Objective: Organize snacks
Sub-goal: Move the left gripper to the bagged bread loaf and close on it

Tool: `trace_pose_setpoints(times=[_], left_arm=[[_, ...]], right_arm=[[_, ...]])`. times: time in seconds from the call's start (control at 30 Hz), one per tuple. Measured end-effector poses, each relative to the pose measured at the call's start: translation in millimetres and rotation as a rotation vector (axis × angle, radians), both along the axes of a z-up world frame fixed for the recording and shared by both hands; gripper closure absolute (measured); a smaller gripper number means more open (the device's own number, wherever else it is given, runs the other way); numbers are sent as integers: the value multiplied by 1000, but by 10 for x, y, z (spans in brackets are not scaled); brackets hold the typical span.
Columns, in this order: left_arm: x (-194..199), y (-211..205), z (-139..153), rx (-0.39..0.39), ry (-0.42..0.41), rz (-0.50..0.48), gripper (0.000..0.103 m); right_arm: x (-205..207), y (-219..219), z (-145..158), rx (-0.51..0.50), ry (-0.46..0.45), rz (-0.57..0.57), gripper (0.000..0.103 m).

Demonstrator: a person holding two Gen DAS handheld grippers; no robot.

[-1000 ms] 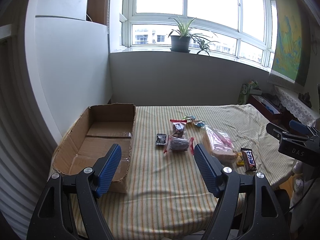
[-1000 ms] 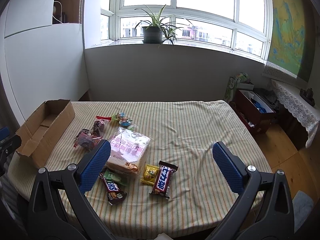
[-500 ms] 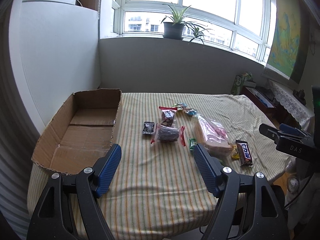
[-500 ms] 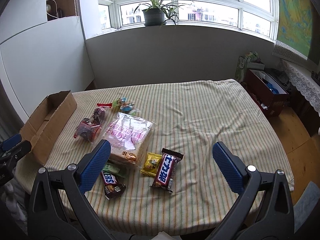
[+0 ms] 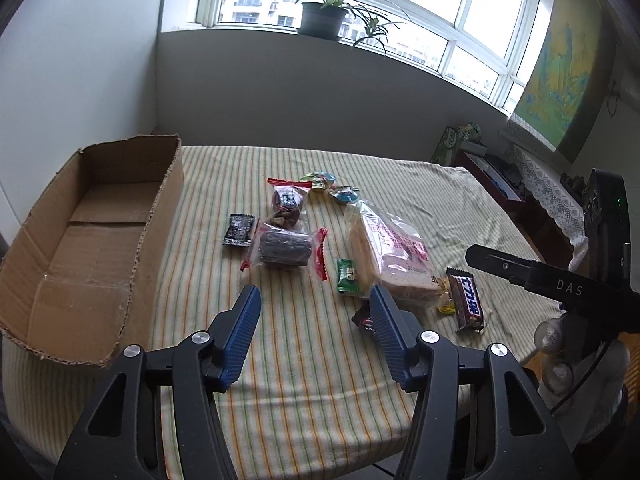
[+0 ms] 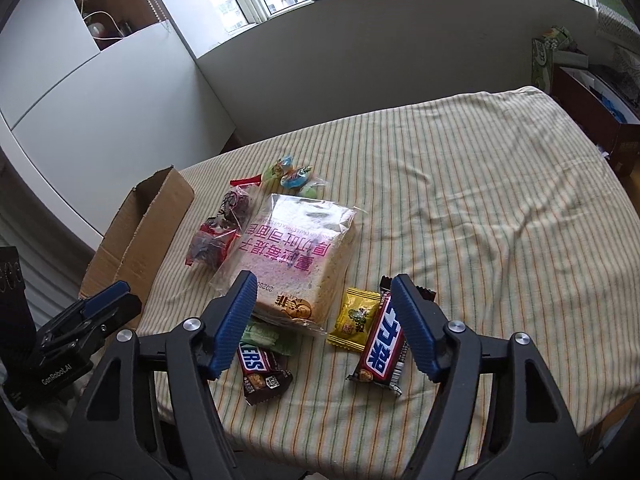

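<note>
Left gripper (image 5: 314,304) hovered over striped tablecloth (image 5: 280,360), jaws closing, nothing between. Right gripper (image 6: 324,296) above bread bag (image 6: 292,256), jaws closing, unclenched, empty. Cardboard box (image 5: 80,240) alongside.

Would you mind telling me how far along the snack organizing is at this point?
Nothing looks done: the cardboard box is empty. In hand: nothing; the left gripper and right gripper are closing above the table with nothing between the pads. Left: everything, including the bread bag, the two chocolate bars, the yellow packet and the small sweets.
</note>
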State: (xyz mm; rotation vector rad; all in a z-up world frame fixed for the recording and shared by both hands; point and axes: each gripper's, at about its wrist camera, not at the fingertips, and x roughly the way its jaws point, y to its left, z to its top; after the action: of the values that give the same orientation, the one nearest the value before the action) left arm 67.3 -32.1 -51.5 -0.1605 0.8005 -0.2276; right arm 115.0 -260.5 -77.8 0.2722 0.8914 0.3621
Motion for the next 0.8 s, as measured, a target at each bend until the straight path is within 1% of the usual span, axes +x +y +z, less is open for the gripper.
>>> trace_pose_setpoints(times=[0.1, 0.17, 0.23, 0.3, 0.47, 0.67, 0.8], left_arm=[[91, -59, -37, -28, 24, -27, 47], [151, -130, -65, -30, 34, -46, 47], [214, -203, -92, -37, 46, -71, 48], [282, -280, -121, -47, 61, -98, 51], [471, -401, -224, -87, 103, -143, 54], [629, -440, -341, -125, 151, -169, 55], [719, -466, -406, -146, 175, -182, 59]], right_arm=[[95, -9, -58, 45, 29, 22, 32], [152, 6, -93, 66, 44, 34, 34], [226, 6, -145, 95, 69, 50, 40], [290, -7, -201, 136, 102, 65, 46], [424, -12, -312, 171, 144, 81, 49], [578, -56, -473, 241, 219, 91, 49], [651, -43, -532, 241, 235, 104, 49]])
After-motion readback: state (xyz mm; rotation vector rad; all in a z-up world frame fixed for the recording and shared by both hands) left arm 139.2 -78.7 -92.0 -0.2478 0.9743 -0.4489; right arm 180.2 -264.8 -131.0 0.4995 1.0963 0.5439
